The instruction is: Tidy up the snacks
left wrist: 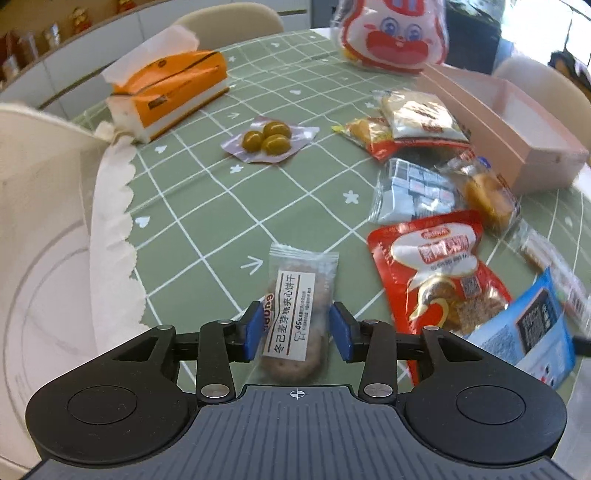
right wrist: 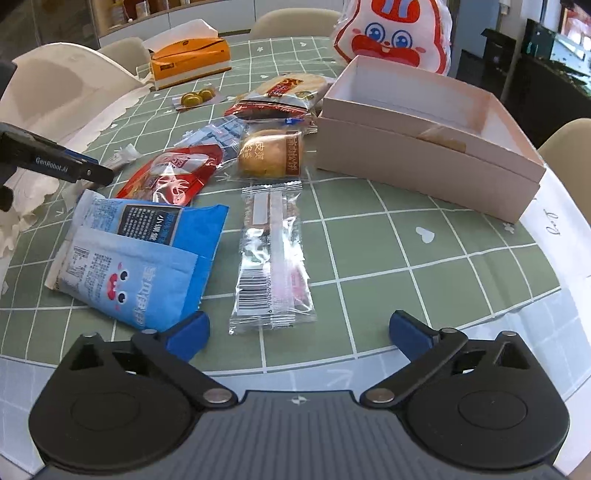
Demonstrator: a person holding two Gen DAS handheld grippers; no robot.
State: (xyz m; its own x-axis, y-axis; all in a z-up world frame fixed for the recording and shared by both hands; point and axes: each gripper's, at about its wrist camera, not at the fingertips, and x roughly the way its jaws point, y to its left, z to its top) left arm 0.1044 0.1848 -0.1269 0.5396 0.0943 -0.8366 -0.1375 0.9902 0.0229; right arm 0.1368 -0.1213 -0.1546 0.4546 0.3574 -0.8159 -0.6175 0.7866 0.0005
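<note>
My left gripper point(left wrist: 295, 330) sits around a clear-wrapped sandwich biscuit pack point(left wrist: 295, 306) lying on the green checked tablecloth; the blue pads point(left wrist: 253, 332) are close to its sides, with small gaps. It also shows at the left of the right wrist view point(right wrist: 92, 171). My right gripper point(right wrist: 297, 332) is open and empty above the table's near edge, just short of a long clear snack bar point(right wrist: 271, 254). A blue snack bag point(right wrist: 140, 254) lies to its left. A pink open box point(right wrist: 424, 147) stands at the right with one pastry inside.
Several more snacks lie between: a red pouch point(left wrist: 432, 277), a bag of silver squares point(left wrist: 413, 192), a round cake point(right wrist: 271, 151), green olives point(left wrist: 267, 138). An orange tissue box point(left wrist: 173, 92) and a rabbit-face bag point(right wrist: 397, 33) stand at the back. Chairs surround the table.
</note>
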